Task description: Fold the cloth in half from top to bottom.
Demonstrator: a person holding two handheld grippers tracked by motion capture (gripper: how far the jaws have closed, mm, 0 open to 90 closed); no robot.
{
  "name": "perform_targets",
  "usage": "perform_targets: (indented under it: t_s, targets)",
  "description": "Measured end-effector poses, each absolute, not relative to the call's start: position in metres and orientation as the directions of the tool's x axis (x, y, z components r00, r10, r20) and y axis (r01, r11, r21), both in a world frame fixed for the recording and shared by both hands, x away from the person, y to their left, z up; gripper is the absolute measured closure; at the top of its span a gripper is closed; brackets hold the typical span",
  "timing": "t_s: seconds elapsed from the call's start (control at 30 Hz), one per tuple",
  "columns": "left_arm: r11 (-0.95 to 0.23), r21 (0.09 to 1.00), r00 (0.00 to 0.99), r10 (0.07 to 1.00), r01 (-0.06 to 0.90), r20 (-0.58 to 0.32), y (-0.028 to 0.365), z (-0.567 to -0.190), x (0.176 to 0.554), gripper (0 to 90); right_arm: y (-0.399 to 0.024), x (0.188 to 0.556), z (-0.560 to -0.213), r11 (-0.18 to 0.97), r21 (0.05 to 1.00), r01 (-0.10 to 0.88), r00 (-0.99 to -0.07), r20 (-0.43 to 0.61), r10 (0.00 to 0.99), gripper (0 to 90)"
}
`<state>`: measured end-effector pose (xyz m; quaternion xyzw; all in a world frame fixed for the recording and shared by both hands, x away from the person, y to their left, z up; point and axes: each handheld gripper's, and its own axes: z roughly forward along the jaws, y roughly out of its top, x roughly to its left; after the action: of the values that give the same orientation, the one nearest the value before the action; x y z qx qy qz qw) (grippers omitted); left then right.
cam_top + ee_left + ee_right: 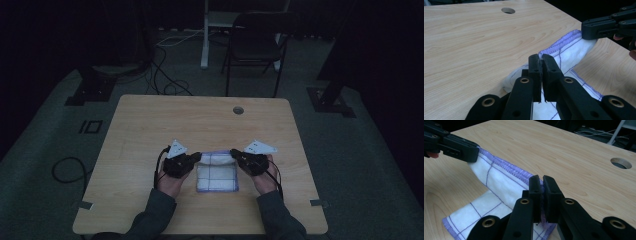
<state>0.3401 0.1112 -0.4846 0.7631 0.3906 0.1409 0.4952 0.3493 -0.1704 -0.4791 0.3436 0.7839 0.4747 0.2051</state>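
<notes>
A white cloth with purple stitching and thin purple grid lines lies on the wooden table near the front middle. Its far edge is lifted off the table between the two grippers. My left gripper is shut on the far left corner, with the purple hem pinched between its jaws. My right gripper is shut on the far right corner. In the left gripper view the cloth stretches over to the right gripper. In the right gripper view the cloth runs to the left gripper.
A round cable hole sits near the table's far edge. Beyond the table stand a dark chair and a white post, with cables on the floor. Bare wood lies to both sides of the cloth.
</notes>
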Motion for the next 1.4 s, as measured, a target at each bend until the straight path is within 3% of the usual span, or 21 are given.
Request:
perform_targets:
  t_s: [1.4]
  targets:
    - [-0.220, 0.852, 0.656, 0.734, 0.475, -0.176, 0.116, -0.497, 0.322, 86.9, -0.167, 0.333, -0.494, 0.308, 0.881, 0.361, -0.690, 0.030, 0.724, 86.9]
